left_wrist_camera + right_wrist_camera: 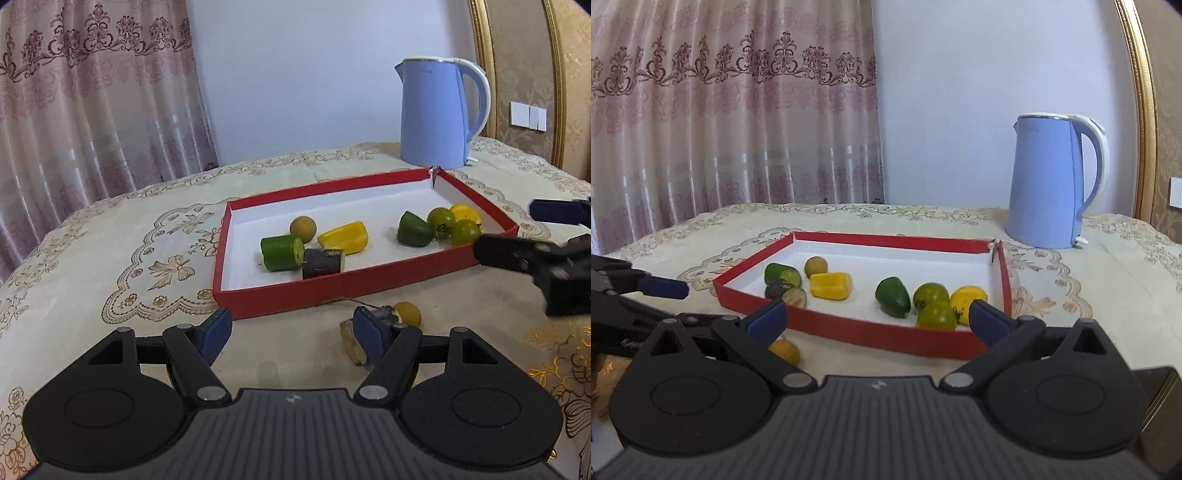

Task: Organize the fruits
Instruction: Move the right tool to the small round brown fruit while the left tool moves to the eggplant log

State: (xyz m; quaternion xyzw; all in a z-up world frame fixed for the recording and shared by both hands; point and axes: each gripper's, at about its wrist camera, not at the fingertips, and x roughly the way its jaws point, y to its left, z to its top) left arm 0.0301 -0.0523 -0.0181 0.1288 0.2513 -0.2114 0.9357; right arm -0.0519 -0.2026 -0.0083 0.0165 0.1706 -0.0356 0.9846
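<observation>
On surface (92,266), red tray (332,288) holds fruit in two groups: green cylinder piece (281,253), dark piece (322,263), brown round fruit (303,229) and yellow wedge (344,237) on one side; green chunk (413,229), two green tomatoes (452,226) and yellow fruit (466,214) on other. Just outside tray's near wall: yellow round fruit (408,314), pale piece (351,341). Left hand-held gripper (295,334) low over surface, jaws apart, nothing clamped. Right hand-held gripper (877,319) jaws apart, empty, at tray's near edge. Blue kettle (439,114) behind tray.

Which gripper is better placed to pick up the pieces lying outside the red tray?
Left. The left gripper is open, its fingers beside the cut piece and yellow fruit. The right gripper faces the tray.
</observation>
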